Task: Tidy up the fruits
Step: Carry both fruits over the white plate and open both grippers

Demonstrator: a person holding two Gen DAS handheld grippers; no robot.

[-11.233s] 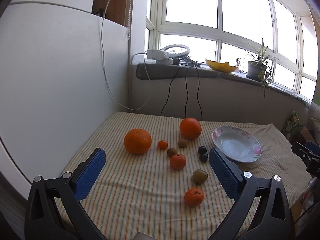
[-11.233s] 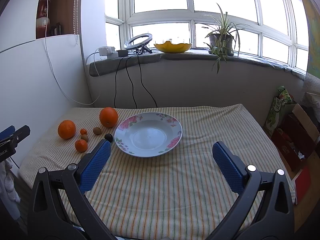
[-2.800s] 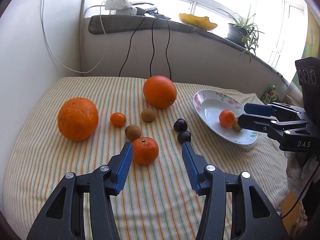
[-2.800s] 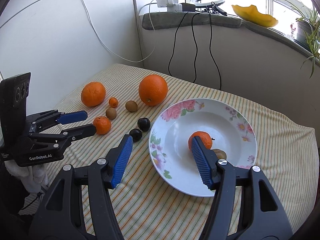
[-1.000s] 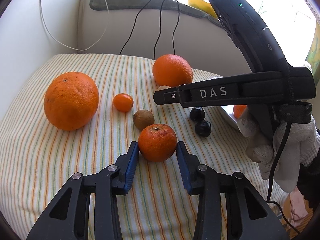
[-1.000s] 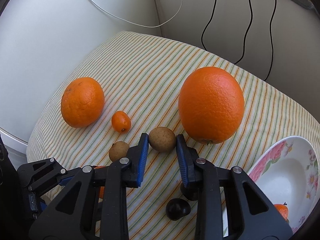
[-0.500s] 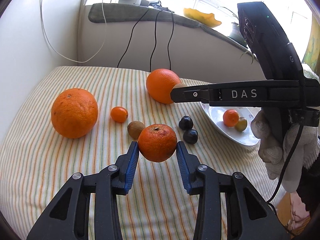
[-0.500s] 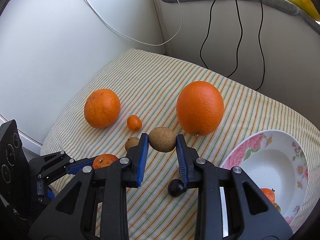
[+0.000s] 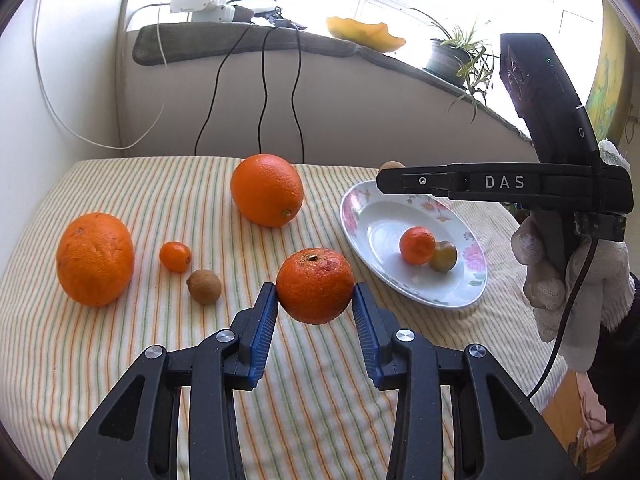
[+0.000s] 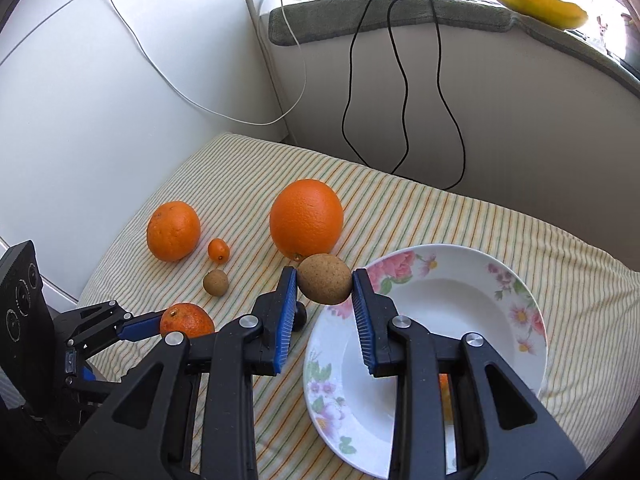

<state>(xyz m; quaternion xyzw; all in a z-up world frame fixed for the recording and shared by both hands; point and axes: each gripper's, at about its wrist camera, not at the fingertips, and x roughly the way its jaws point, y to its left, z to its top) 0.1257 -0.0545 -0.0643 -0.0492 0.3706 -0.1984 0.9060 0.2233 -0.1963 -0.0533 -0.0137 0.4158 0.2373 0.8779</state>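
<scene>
The cloth (image 9: 120,344) on the desk looks woven and matt, with a fine ribbed stripe, while the plate (image 10: 516,292) is glossy glazed ceramic with printed flowers. The tangerine (image 9: 315,286) has a dimpled, slightly shiny peel, and the kiwi (image 10: 325,279) has a dull, rough, speckled skin. Both grippers (image 9: 315,312) (image 10: 325,300) are matt black plastic with ridged blue pads (image 9: 265,332) and bright metal screws (image 9: 405,335), and the glove (image 9: 576,280) is white knit fabric.
</scene>
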